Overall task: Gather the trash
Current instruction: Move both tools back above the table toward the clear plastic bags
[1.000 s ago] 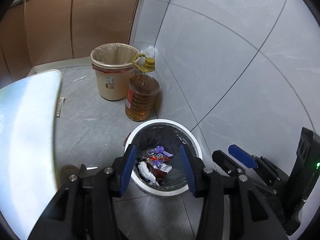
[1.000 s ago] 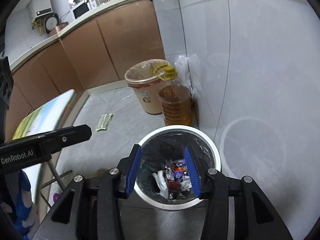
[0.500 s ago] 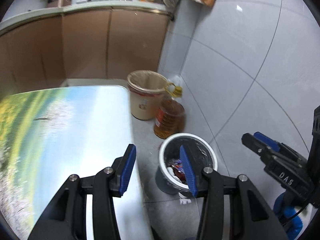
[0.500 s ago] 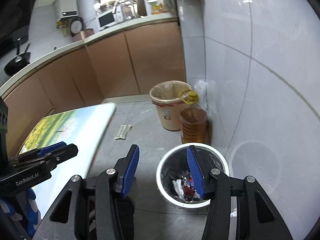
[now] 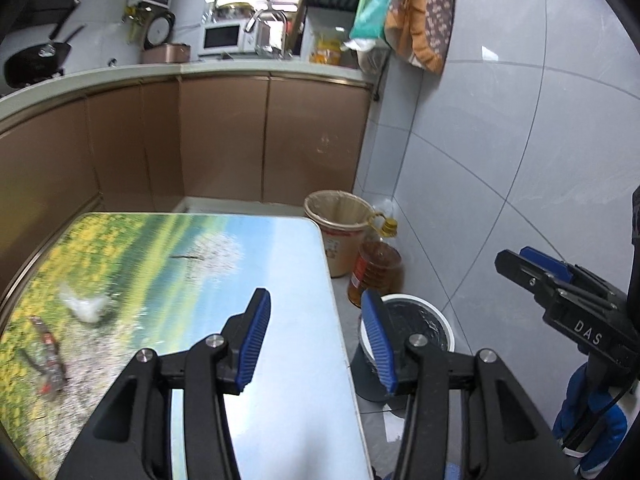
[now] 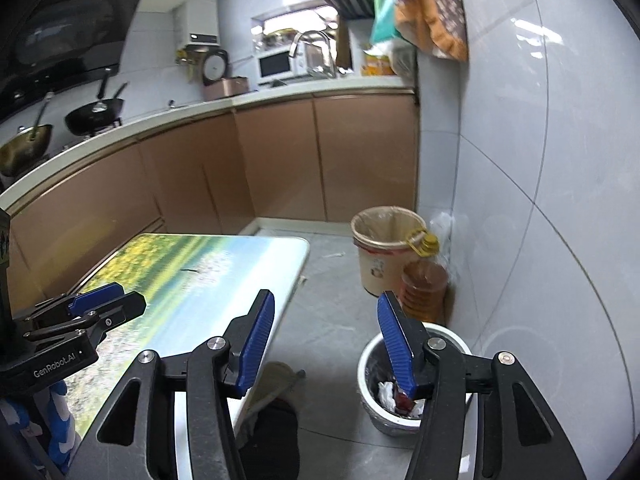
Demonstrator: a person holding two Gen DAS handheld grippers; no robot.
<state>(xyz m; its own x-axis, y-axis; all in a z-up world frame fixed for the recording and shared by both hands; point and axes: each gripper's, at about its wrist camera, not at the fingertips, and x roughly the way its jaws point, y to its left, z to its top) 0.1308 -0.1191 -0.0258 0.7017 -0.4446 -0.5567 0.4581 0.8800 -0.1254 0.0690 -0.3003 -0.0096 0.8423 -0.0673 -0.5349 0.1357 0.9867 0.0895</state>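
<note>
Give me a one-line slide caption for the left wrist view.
Open left hand-held gripper above printed table, crumpled tissue and wrapper still uncollected, trash bin beside.

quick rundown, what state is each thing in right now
left claw: open, empty
right claw: open, empty
white bin: upright, black liner, trash inside
beige bin: upright, lined
oil bottle: upright, capped
white wad: on table
wrapper: on table

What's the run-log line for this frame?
left hand-held gripper: open, empty, over table | right hand-held gripper: open, empty | white bin: holds trash | on table: white scrap, dark wrapper
</note>
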